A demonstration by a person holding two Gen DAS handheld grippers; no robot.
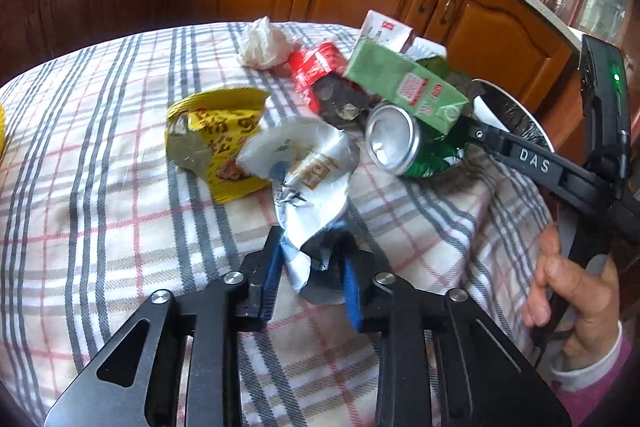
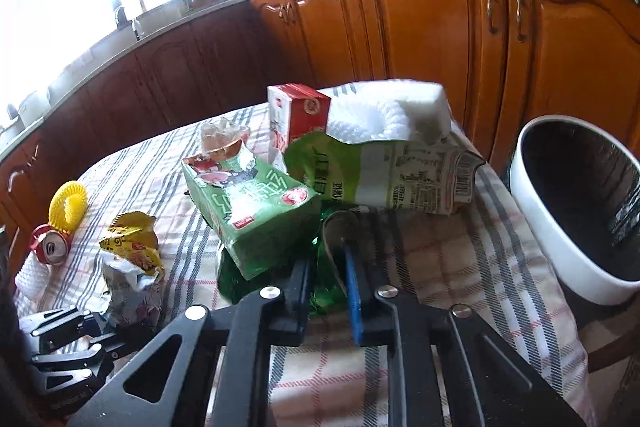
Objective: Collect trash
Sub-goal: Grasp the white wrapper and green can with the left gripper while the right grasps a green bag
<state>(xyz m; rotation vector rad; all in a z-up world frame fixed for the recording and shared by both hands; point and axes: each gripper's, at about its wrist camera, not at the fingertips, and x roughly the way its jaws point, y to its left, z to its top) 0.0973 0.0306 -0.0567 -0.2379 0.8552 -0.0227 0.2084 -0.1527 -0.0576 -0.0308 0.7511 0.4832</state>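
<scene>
My left gripper (image 1: 314, 261) is shut on the near end of a crumpled white and silver wrapper (image 1: 304, 163), which lies on the plaid tablecloth (image 1: 100, 219). The right wrist view shows that gripper (image 2: 100, 323) low on the left with the wrapper (image 2: 130, 291) in it. My right gripper (image 2: 326, 269) is shut on a crushed green can (image 2: 328, 291), whose silver end (image 1: 394, 139) faces the left camera. A green carton (image 2: 256, 215) leans over the can. A white bin with a black liner (image 2: 580, 211) stands off the table's right edge.
A yellow snack bag (image 1: 220, 143), a red wrapper (image 1: 316, 71), a white crumpled bag (image 1: 264, 45), a red and white carton (image 2: 298, 115), a green pouch (image 2: 400, 179) and white foam netting (image 2: 384, 111) crowd the table. A red can (image 2: 50, 247) and yellow netting (image 2: 70, 207) lie far left. Wooden cabinets stand behind.
</scene>
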